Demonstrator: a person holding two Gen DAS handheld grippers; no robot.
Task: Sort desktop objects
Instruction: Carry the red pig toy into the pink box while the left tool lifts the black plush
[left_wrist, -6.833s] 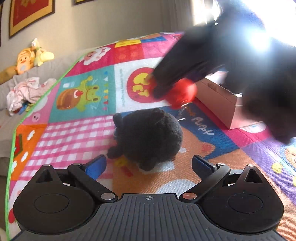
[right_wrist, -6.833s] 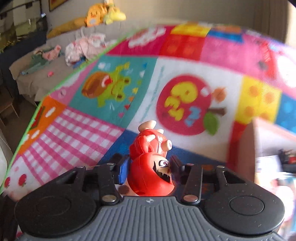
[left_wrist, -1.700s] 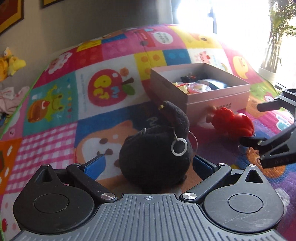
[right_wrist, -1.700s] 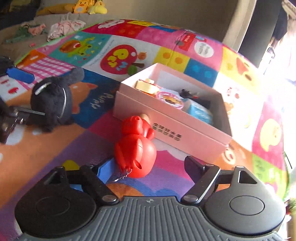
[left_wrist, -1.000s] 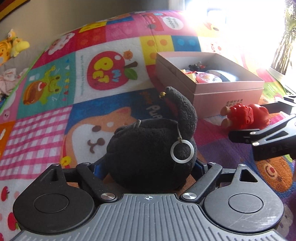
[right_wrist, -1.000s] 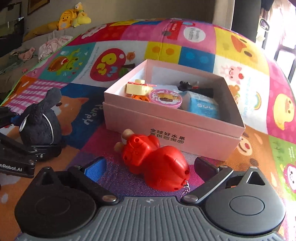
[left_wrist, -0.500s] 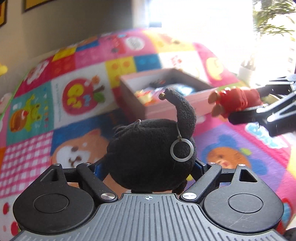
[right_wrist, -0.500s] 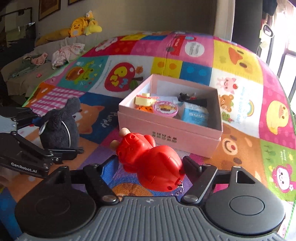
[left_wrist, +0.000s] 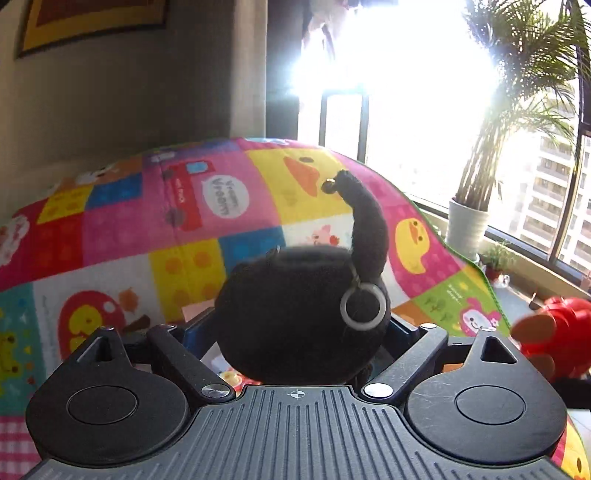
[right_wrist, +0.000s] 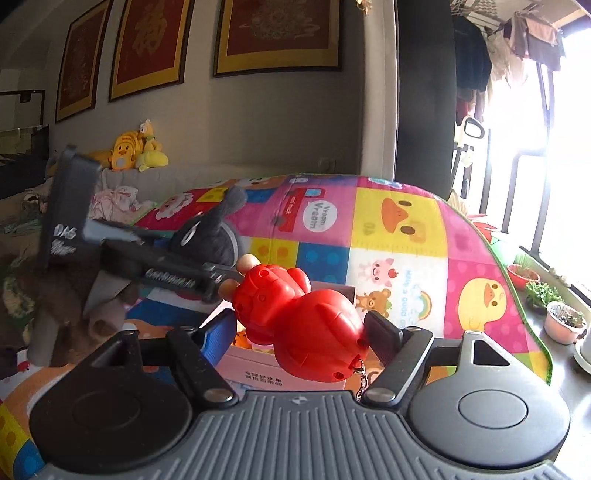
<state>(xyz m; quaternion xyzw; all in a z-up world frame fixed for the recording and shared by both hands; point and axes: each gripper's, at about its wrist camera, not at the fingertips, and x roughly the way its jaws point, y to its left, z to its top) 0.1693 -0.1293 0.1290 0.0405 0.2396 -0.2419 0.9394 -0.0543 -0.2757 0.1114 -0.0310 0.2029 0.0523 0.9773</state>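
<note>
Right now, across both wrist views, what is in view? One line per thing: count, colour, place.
black plush toy: 1, black with a pale ring, between the left gripper's fingers, lifted off the mat
red toy figure: 1, red, clamped in the right gripper, above the box
pink box: 1, pink, on the mat just below the red toy, mostly hidden
play mat: 1, multicoloured cartoon squares, under everything
yellow plush toys: a small pile, yellow, far left on a sofa
framed pictures: 3, red and gold, on the wall
potted palm: 1, green in a white pot, by the window
left gripper: 1, black, jaws opening around the plush
right gripper: 1, black, holding the red toy
</note>
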